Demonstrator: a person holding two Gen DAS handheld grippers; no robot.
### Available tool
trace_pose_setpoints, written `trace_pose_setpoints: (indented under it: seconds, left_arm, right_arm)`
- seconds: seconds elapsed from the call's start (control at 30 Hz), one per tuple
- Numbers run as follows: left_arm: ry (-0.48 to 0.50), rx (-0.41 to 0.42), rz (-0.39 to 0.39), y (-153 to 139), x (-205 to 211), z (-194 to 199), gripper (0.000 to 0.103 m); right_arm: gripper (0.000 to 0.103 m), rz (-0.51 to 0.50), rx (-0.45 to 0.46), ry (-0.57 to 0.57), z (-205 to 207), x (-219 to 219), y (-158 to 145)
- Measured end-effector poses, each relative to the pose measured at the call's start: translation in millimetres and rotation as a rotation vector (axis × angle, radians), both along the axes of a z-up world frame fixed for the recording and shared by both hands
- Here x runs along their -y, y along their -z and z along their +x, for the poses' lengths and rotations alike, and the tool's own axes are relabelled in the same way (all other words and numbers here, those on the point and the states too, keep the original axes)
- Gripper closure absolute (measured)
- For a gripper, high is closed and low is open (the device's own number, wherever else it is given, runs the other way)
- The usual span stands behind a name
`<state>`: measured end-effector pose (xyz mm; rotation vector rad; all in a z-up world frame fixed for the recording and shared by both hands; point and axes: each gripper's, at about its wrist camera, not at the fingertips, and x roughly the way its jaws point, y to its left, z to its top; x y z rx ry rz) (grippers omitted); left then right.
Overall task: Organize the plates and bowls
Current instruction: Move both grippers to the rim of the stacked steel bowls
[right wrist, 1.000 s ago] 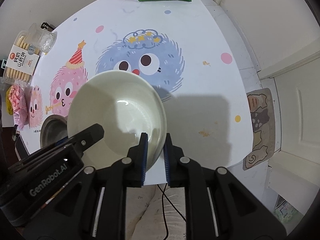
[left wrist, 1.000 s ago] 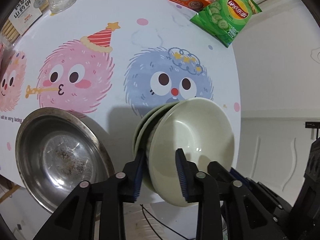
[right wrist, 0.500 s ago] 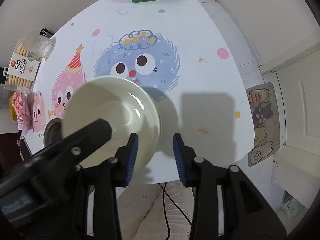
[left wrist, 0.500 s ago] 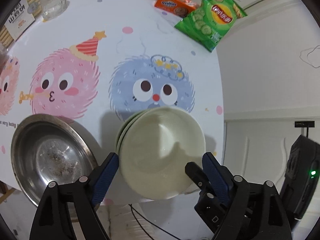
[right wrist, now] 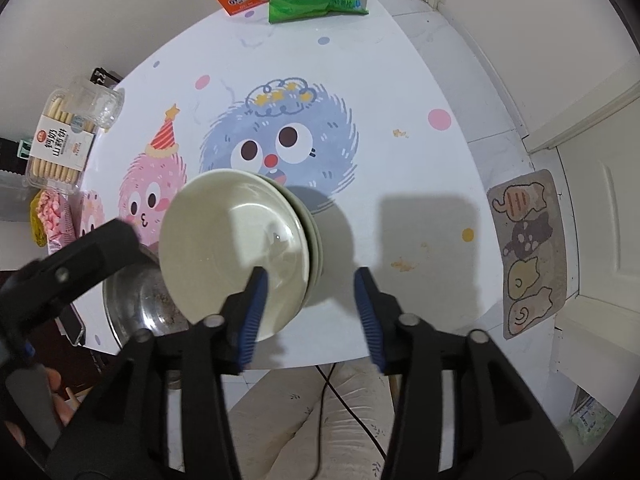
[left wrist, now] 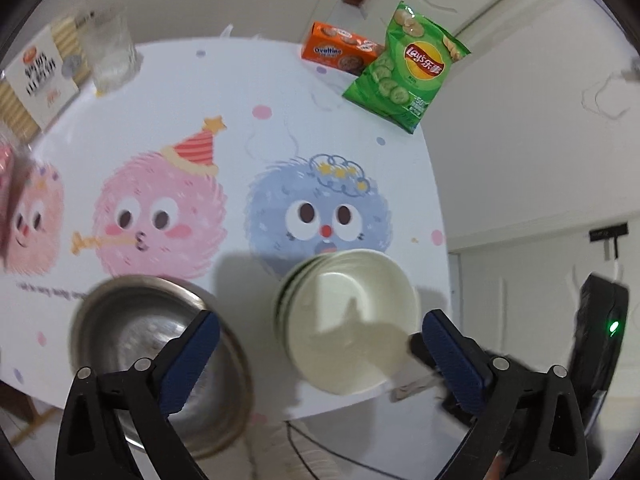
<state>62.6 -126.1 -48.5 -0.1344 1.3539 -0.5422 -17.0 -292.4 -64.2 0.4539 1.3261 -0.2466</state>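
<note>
A stack of pale green bowls (left wrist: 348,320) stands on the table near its front edge, under the blue cartoon face; it also shows in the right wrist view (right wrist: 236,248). A steel bowl (left wrist: 160,344) with crumbs in it sits to the left of the stack and shows in the right wrist view (right wrist: 148,304) too. My left gripper (left wrist: 316,348) is open wide and empty, raised above the stack and the steel bowl. My right gripper (right wrist: 310,300) is open and empty, above the right rim of the stack.
The round table (left wrist: 280,92) has a cartoon cloth. At the back are an orange Ovaltine box (left wrist: 340,50), a green chip bag (left wrist: 408,68), a glass (left wrist: 110,50) and a biscuit pack (left wrist: 36,76). A patterned floor mat (right wrist: 528,252) lies to the right.
Both grippers have let go of the pale green bowls, opened wide and drawn back upward. The bowls now rest stacked on the table.
</note>
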Motion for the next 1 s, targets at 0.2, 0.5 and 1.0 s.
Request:
trace_pose_setpoints:
  seconds: [0.2, 0.5, 1.0]
  left_arm:
    - [-0.019, -0.001, 0.046, 14, -16, -2, 0.0]
    - [-0.048, -0.055, 0.035, 30, -27, -8, 0.0]
    - [-0.088, 0.006, 0.019, 9, -110, -20, 0.0]
  right_arm:
    - [0.041, 0.013, 0.008, -0.002, -6, 9, -2]
    - [0.022, 0.048, 0.033, -0.04, -13, 15, 0]
    - [0.022, 0.128, 0.154, -0.208, -19, -45, -40]
